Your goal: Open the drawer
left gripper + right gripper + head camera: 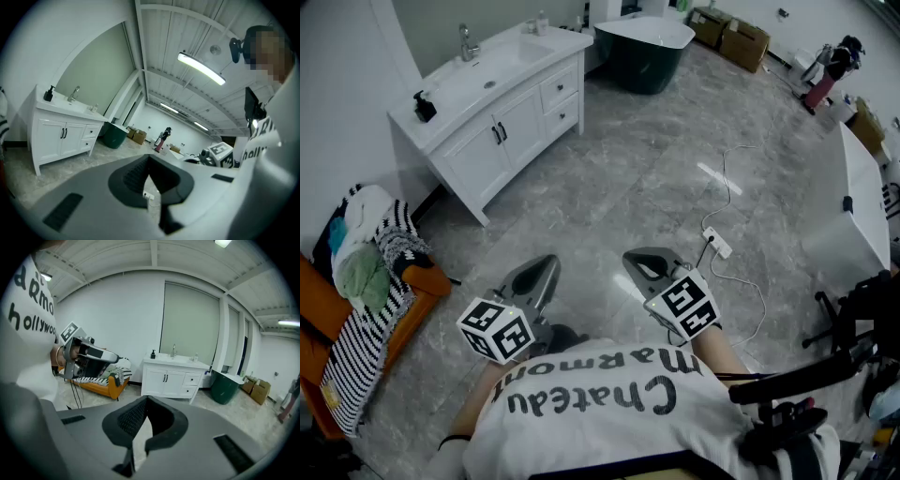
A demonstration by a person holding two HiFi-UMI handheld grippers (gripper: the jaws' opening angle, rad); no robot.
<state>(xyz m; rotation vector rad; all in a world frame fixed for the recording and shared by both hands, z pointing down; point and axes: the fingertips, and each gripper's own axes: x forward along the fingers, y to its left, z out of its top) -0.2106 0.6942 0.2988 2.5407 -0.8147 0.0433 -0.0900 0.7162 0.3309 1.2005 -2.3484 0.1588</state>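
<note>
A white vanity cabinet (502, 122) with a sink stands against the far-left wall. Its two small drawers (561, 89), with dark knobs, sit at its right end, one above the other, both closed. The right gripper view shows the drawers (191, 379) across the room, and the left gripper view shows them (88, 133) at the left. My left gripper (534, 277) and right gripper (643, 266) hover side by side over the grey floor, close to my body and far from the cabinet. Both are shut with nothing between the jaws, as the left gripper (149, 157) and right gripper (147, 398) show in their own views.
A dark green bathtub (642, 42) stands right of the vanity, with cardboard boxes (731, 33) behind it. An orange sofa (422, 300) piled with clothes is at the left. A power strip (717, 243) with a white cable lies on the floor ahead-right. A white table (862, 202) stands at the right.
</note>
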